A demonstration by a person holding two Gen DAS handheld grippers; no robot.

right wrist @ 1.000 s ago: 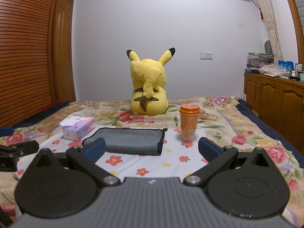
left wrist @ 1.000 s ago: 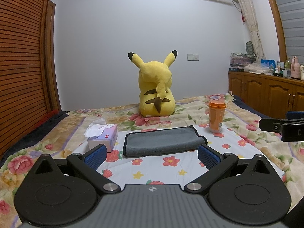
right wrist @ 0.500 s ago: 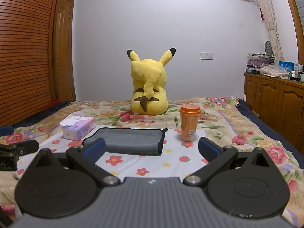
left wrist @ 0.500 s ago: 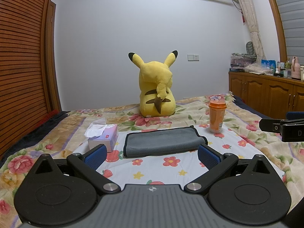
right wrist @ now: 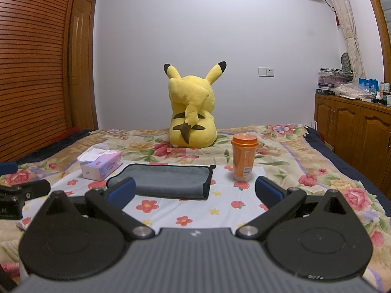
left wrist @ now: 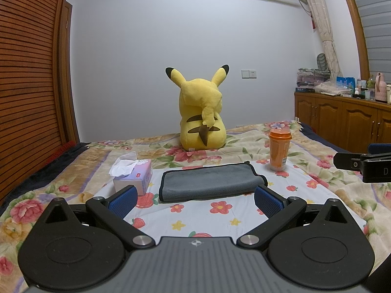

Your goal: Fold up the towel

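The grey towel (left wrist: pixel 210 182) lies folded into a flat oblong on the white flowered cloth (left wrist: pixel 220 217) spread over the bed (left wrist: pixel 325 190), its dark-trimmed edge showing along the near side and the right end; from the left wrist view the left claw (left wrist: pixel 195 201) hangs just short of it, blue pads (left wrist: pixel 122 201) spread wide, released and grasping nothing, the towel framed between the two fingers; over on the right wrist view the right claw (right wrist: pixel 195 191) is just as wide apart, empty, its left pad (right wrist: pixel 121 190) overlapping the towel's near left corner in the picture, though whether it touches the fabric I cannot tell; the tissue box (left wrist: pixel 135 179) sits just beside the towel's left end, a white tissue poking out of the top; the orange cup (left wrist: pixel 279 149) stands upright, lid on, near the towel's far right corner but apart from it; behind them, well back on the floral bedspread, the yellow plush toy (left wrist: pixel 201 114) sits with its back to both cameras; each claw catches a glimpse of the other, the right one at the right edge of the left view, the left one at the left edge of the right view; a wooden cabinet (right wrist: pixel 354 131) runs along the right wall, cluttered on top.
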